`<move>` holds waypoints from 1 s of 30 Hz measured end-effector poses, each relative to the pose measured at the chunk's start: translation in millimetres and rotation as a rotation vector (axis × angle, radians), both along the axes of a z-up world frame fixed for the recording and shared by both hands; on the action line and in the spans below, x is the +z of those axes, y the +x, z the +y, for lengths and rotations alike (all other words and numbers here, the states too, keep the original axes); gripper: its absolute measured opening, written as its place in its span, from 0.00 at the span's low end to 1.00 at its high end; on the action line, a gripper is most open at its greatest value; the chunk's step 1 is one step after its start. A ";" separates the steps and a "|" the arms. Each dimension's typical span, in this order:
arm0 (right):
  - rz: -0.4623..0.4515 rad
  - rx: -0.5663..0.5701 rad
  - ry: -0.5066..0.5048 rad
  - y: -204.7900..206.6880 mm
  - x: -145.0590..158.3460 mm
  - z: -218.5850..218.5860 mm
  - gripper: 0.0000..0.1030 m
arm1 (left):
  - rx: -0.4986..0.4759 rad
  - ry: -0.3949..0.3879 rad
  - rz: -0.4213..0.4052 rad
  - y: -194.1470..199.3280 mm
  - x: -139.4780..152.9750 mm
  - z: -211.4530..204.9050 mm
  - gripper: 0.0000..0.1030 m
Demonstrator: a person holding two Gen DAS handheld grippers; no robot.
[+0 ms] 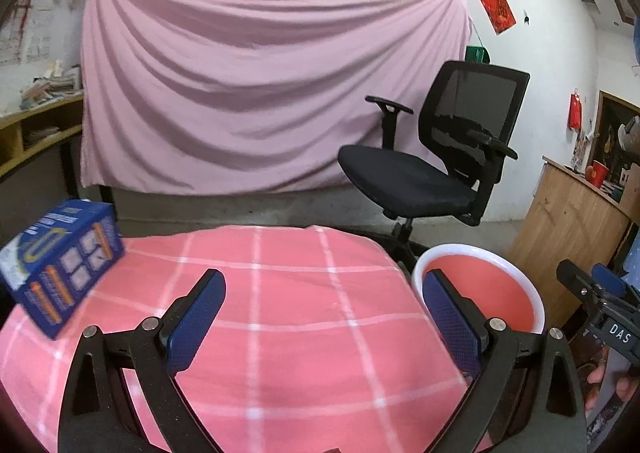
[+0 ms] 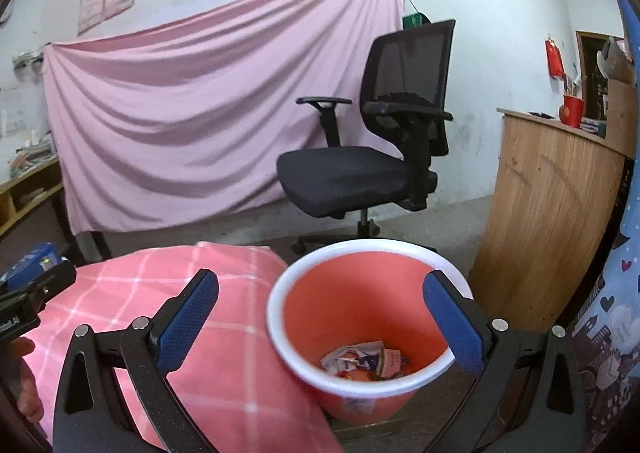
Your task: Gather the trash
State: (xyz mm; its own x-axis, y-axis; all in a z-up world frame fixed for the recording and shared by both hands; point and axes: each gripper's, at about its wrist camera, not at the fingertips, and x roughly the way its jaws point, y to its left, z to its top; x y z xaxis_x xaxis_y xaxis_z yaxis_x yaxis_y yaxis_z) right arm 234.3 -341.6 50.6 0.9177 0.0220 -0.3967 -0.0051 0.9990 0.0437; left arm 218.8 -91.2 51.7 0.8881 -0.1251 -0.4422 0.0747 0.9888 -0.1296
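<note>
Where the crumpled trash (image 2: 362, 361) lies is the bottom of the bin (image 2: 280, 329), a salmon bucket with a white rim, standing on the floor just beside the tabletop's (image 1: 280, 293) right edge. Wrappers and paper scraps, white with red and blue print. Right tongs (image 2: 320, 317) spread wide, nothing held, hanging over the bin mouth, its left finger over the checked pink cloth, its right finger at the bin's far rim. Left tongs (image 1: 324, 317) also wide apart and empty, above the bare cloth. Blue box (image 1: 60, 265) at the tabletop's left corner, tilted, blurry. Bin rim (image 1: 520, 273) shows in left view past the right finger. Fingers of a hand (image 1: 600, 381) visible low right under the other tool. Black chair (image 2: 360, 169) behind the bin. Pink sheet (image 1: 260, 93) hangs on the wall.
</note>
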 end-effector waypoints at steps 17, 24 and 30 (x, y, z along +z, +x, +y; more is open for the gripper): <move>-0.126 -0.002 0.018 -96.0 2.4 38.2 1.00 | 0.027 0.031 -0.062 -107.5 -4.9 46.5 0.97; -0.188 -0.012 0.039 -129.0 -14.8 47.1 1.00 | 0.045 0.005 -0.093 -143.3 -19.5 62.0 0.97; -0.253 -0.009 0.005 -147.4 -25.6 56.3 1.00 | 0.065 -0.008 -0.121 -157.7 -29.7 66.1 0.97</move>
State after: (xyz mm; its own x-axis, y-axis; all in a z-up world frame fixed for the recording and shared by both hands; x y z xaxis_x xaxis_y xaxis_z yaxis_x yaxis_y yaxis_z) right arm 86.9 -285.3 25.0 0.9879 0.0143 -0.1544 -0.0071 0.9989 0.0470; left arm 61.1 -25.1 22.0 0.9414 -0.0690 -0.3303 0.0266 0.9910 -0.1311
